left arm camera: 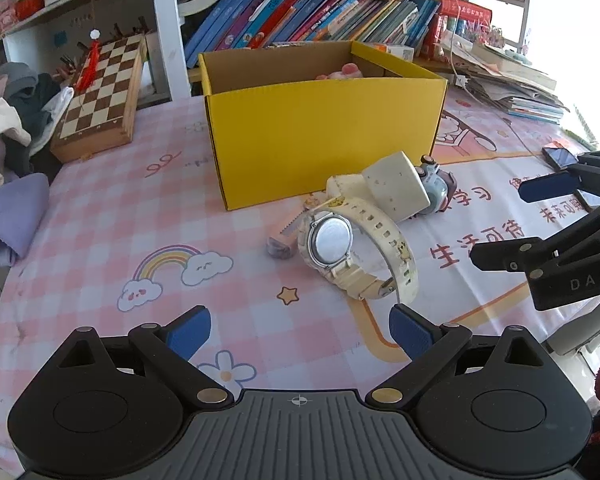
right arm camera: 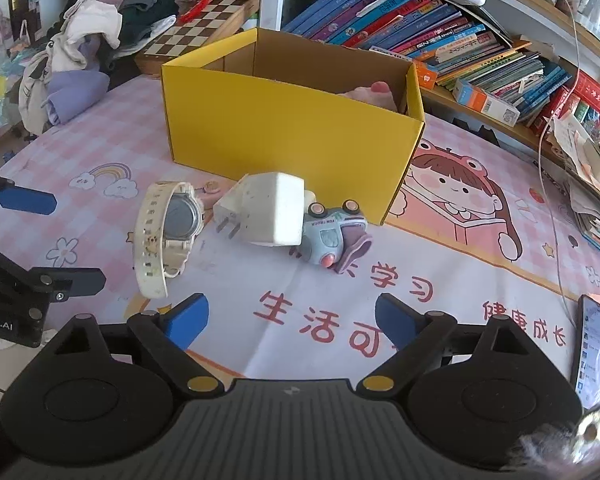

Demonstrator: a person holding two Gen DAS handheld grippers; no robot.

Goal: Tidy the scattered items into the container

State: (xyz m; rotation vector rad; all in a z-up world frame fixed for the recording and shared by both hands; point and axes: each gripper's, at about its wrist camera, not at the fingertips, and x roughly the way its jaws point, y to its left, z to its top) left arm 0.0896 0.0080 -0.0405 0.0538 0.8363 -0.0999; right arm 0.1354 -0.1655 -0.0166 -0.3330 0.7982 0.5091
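Note:
A yellow cardboard box stands open on the table, with a pink soft item inside. In front of it lie a cream wristwatch, a white plug adapter, a small blue toy truck and a small purple piece. My left gripper is open, just short of the watch. My right gripper is open too, a little before the adapter and truck. Each gripper shows at the other view's edge, the right gripper and the left gripper.
The table wears a pink checked cartoon cloth. A chessboard, a clothes pile and a purple cloth sit at the left. Books line the shelf behind. A phone lies at the right.

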